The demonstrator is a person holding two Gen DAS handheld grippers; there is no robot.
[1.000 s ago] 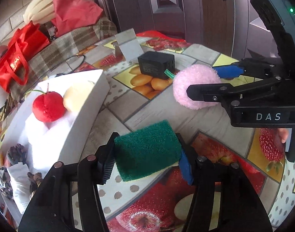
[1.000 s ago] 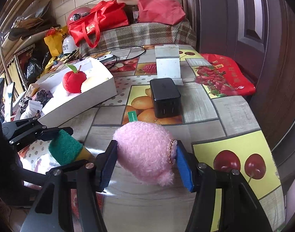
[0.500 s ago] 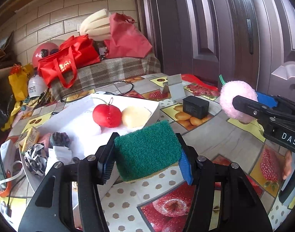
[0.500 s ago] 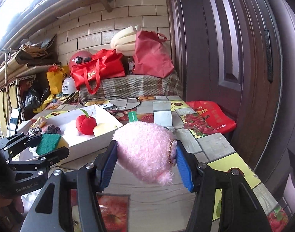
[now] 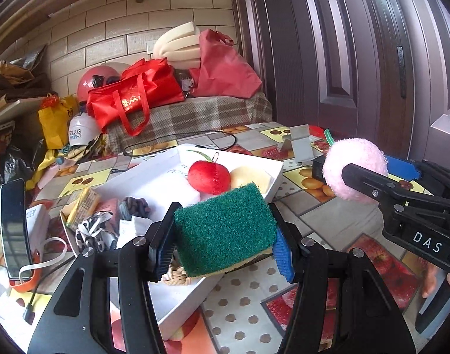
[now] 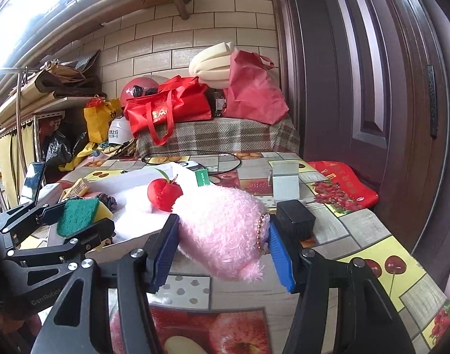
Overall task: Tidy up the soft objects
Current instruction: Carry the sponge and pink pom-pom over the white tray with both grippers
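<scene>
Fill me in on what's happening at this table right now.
A person is sorting soft items with a handheld tool in each hand. The left tool is shut on a green-and-yellow scrub sponge, held in the air over the near end of the white box. The right tool is shut on a fluffy pink plush toy, held up beside the box. A red plush apple and a pale round item already lie inside.
</scene>
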